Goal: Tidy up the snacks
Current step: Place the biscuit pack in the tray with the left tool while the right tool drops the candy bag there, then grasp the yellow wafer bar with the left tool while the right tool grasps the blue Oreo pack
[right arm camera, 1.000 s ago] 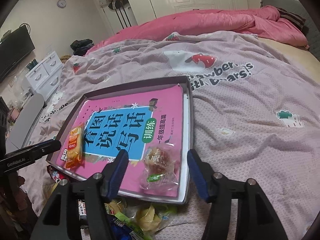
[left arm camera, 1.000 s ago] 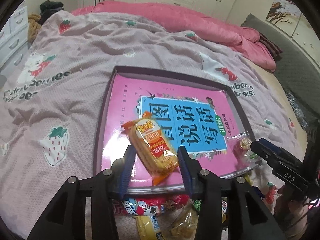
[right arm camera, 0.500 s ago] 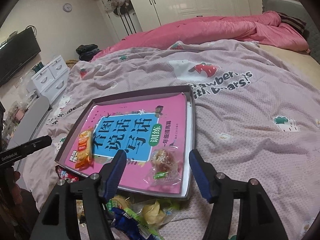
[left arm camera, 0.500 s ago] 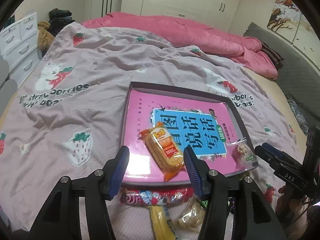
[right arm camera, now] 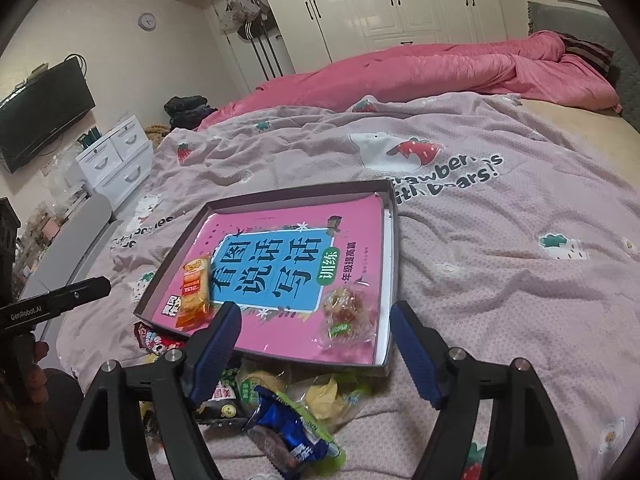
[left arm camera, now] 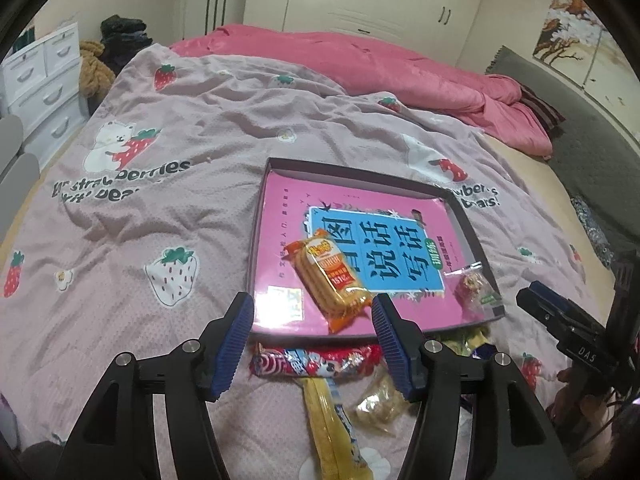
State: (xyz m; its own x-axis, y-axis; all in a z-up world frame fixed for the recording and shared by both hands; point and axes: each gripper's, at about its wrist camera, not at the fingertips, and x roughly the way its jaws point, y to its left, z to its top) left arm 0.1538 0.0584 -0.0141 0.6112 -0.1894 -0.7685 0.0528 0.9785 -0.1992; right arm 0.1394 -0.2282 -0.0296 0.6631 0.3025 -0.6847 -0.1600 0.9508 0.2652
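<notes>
Tray (left arm camera: 256,240): shallow dark box on the bedspread (left arm camera: 160,200), lined with a pink book (left arm camera: 280,216); serves as the collecting place for sorted snacks.

Biscuit pack (left arm camera: 330,278): orange, lies slantwise on the book at the tray's 7 o'clock corner, inside the rim, touching nothing else.

Candy (right arm camera: 346,310): clear-wrapped, red-brown, at the tray's 5 o'clock corner, well apart from the biscuit pack; the two likely sit at opposite ends because each hand serves its own side.

Loose pile (right arm camera: 288,404): red roll (left arm camera: 316,362), yellow stick (left arm camera: 328,428), blue packet (right arm camera: 296,436) and others, on the bedspread just off the tray's near edge, at 6 o'clock; unsorted, so most of the task remains.

Left gripper (left arm camera: 312,344): jaws spread wide, empty, hovering over the near rim above the red roll, a likely next pick.

Right gripper (right arm camera: 316,356): jaws spread wide, empty, poised above the pile, near the candy.
</notes>
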